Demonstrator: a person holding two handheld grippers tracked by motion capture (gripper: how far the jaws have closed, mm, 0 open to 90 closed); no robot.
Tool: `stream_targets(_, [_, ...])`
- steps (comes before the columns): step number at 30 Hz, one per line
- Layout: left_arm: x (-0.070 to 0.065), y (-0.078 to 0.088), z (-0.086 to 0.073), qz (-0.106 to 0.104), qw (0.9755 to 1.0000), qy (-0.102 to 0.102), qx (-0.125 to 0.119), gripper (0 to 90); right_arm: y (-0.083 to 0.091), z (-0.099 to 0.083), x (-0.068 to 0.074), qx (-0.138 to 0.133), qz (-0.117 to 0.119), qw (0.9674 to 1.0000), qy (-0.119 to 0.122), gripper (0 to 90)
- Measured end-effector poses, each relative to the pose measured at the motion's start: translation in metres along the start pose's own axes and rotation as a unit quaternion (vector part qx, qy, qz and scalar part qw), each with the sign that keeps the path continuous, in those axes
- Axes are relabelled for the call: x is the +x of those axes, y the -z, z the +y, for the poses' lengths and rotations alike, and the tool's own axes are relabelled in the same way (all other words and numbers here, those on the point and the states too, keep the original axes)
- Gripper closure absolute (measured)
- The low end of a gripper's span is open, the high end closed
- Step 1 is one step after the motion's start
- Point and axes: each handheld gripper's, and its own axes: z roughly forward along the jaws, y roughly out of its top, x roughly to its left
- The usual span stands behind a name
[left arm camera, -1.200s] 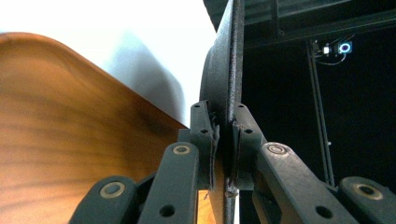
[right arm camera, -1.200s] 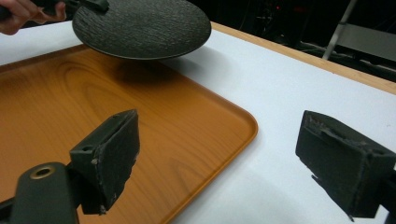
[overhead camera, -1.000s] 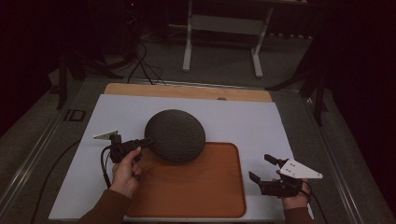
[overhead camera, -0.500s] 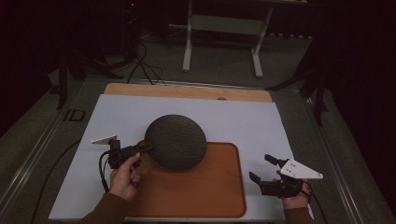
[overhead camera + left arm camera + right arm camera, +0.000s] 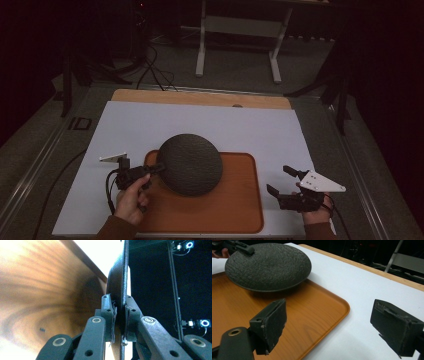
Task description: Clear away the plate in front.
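A dark, rough-textured round plate (image 5: 190,163) is being held upside down over the far left part of an orange wooden tray (image 5: 235,210), which is lying on the white sheet covering the bench (image 5: 260,130). The plate's rim is being pinched at its left edge by the left gripper (image 5: 156,169), whose fingers (image 5: 109,312) are seen in the left gripper view pressed tight against either face of the thin rim. In the right gripper view, the plate is being carried clear of the tray, with a shadow under its near edge. The right gripper (image 5: 283,181) is being held near the tray's right edge, over the white sheet, its fingers (image 5: 272,321) spread wide with nothing between them. The left gripper is being gripped by the person's left hand (image 5: 132,199) beside the tray's left edge.
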Motion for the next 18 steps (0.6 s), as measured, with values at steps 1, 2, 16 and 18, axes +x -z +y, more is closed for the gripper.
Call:
stream_targets(1, [0.001,0.0,-0.002,-0.001,1.0,-0.002,0.004,82.7,0.0,0.0,0.0,0.0,0.0,1.0,-0.001,13.5])
stream_targets(2, [0.002,0.0,-0.003,-0.001,1.0,-0.001,0.005,82.8,0.0,0.0,0.0,0.0,0.0,1.0,0.0,13.5])
stream_targets(16, [0.003,-0.006,-0.023,0.015,0.9985,-0.021,0.049,82.1,0.0,0.0,0.0,0.001,0.0,1.0,0.0,13.5])
stream_targets(18, [0.005,-0.009,-0.026,0.013,0.9983,-0.01,0.057,81.8,0.0,0.0,0.0,0.001,0.001,1.0,0.0,13.5])
